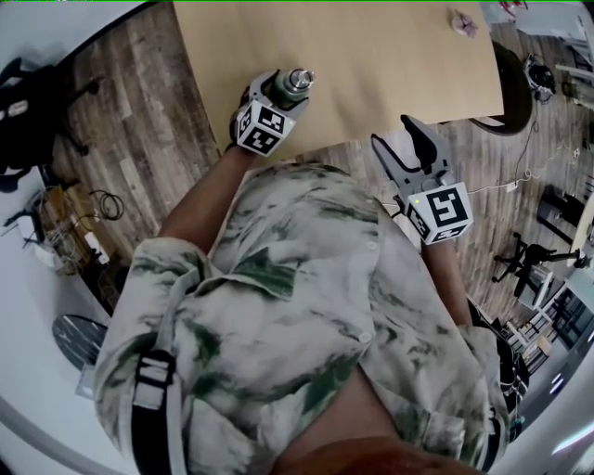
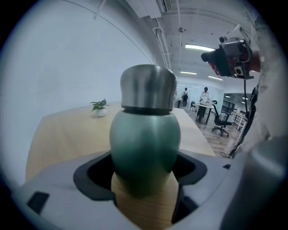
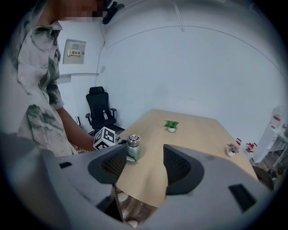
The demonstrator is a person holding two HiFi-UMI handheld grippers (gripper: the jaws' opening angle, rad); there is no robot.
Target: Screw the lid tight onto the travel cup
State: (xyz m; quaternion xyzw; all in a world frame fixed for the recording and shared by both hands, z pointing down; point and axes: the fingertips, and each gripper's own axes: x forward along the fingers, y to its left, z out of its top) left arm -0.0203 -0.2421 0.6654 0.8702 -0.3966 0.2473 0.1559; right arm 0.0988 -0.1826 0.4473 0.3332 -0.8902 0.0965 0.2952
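The travel cup [image 2: 144, 143] has a green body and a steel lid [image 2: 148, 87] sitting on top. It stands upright on the wooden table [image 1: 371, 65] near the front left edge, and my left gripper [image 2: 144, 179] is shut on its lower body. In the head view the cup [image 1: 297, 83] rises just beyond the left gripper [image 1: 278, 93]. My right gripper [image 1: 392, 132] hovers open and empty at the table's front edge, well to the right of the cup. From the right gripper view the cup [image 3: 132, 148] shows small, off behind the left jaw of the open right gripper [image 3: 144, 164].
A small potted plant [image 3: 171, 126] stands mid-table and a pink ornament [image 1: 462, 22] sits at the far right end. A black office chair [image 3: 100, 108] is beyond the table's left side, another chair [image 1: 506, 88] at its right. Cables lie on the wood floor.
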